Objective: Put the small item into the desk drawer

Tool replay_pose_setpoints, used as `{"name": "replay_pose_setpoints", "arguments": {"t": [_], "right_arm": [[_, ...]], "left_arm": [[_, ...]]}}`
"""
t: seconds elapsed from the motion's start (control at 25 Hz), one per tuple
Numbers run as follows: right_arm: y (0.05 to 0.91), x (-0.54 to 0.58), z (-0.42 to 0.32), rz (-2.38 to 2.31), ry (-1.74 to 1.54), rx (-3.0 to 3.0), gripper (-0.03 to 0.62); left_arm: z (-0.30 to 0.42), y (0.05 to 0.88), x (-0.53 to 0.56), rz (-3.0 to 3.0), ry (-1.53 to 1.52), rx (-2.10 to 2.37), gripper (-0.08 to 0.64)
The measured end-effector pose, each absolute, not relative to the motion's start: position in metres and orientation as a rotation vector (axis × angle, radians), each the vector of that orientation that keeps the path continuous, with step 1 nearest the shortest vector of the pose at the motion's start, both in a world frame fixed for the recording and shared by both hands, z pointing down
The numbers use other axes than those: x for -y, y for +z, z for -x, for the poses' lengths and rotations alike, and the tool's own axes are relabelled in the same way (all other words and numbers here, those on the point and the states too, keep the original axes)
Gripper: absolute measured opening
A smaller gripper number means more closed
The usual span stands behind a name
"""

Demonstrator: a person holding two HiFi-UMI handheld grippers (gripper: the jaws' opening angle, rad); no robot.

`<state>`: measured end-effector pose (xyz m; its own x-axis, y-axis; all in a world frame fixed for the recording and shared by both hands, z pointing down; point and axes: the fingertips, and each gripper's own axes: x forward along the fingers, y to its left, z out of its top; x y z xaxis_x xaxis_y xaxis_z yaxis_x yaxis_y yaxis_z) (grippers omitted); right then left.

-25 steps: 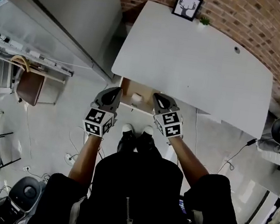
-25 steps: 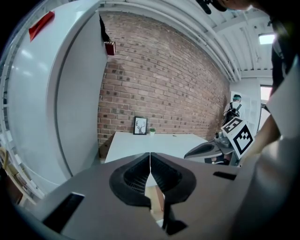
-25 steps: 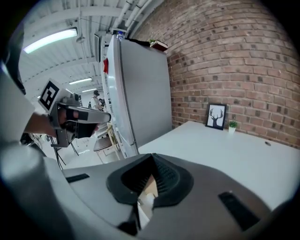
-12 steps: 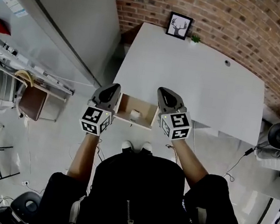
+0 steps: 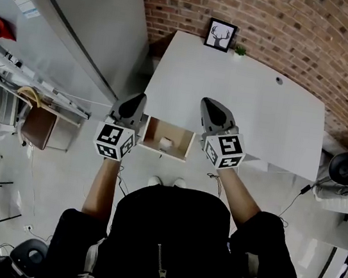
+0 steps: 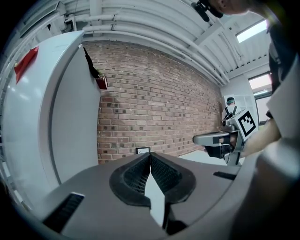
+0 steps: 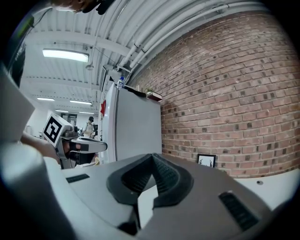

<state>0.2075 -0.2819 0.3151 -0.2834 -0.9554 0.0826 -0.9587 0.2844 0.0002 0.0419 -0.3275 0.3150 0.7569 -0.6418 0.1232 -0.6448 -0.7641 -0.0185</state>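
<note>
Small item [image 5: 166, 142]: whitish, lying in open drawer [image 5: 154, 131].

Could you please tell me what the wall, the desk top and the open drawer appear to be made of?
Wall: red-brown brick, matte, with pale mortar lines between the courses.
Desk top: smooth white board, probably laminate or painted wood; even, patternless, with a faint sheen.
Drawer: the inside looks like light brown wood or fibreboard, unpainted; too small to tell the grain.

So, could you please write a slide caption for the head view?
Left tool and right tool, both shut, flank open drawer holding small item.
</note>
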Motion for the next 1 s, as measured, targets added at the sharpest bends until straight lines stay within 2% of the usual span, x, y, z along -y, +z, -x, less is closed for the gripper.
{"name": "replay_pose_setpoints", "arguments": {"t": [1.0], "right_arm": [[0.331, 0.267, -0.206, -1.837, 0.117, 2.442, 0.002]], "left_arm": [[-0.045, 0.336, 0.310, -2.903, 0.234, 1.022, 0.021]]}}
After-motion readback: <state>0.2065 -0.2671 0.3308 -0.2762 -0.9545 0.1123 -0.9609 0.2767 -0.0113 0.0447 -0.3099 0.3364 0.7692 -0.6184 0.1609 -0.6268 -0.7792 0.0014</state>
